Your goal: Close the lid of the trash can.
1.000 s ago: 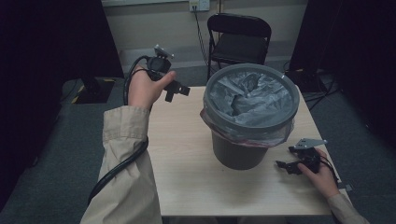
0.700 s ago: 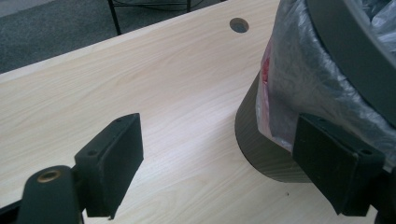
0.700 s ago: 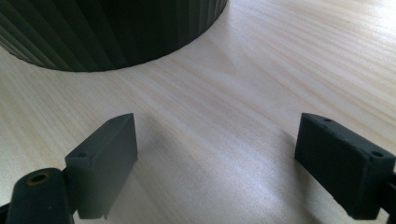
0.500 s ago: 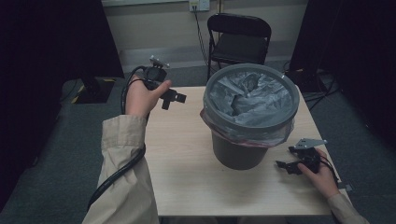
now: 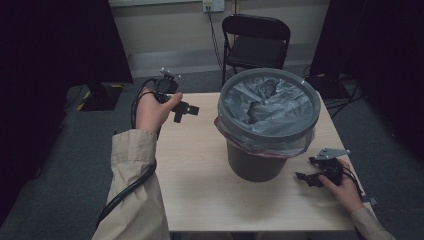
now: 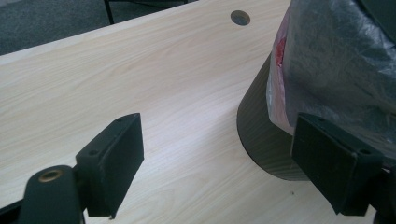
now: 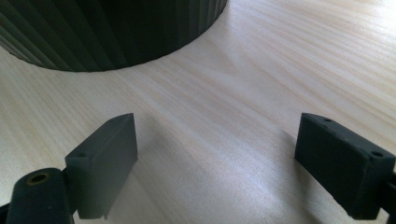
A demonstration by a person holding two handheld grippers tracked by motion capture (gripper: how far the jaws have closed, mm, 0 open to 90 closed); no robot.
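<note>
A grey ribbed bin lined with a grey plastic bag stands on the right half of the pale wooden table. My left gripper hovers open over the table's far left, to the left of the bin, jaws empty. In the left gripper view the bin and the bag's overhang sit by the right jaw. My right gripper rests open near the table's right front edge, just right of the bin's base. The right gripper view looks at bare tabletop and the ribbed bin base.
A black folding chair stands behind the table. A round cable hole is cut in the tabletop near its far edge. Grey carpet surrounds the table, with cables on the floor at the right. A black cable trails from the left gripper along the sleeve.
The left hand has drawn its gripper a little lower and nearer over the table's left side. The right gripper has stayed in place.
</note>
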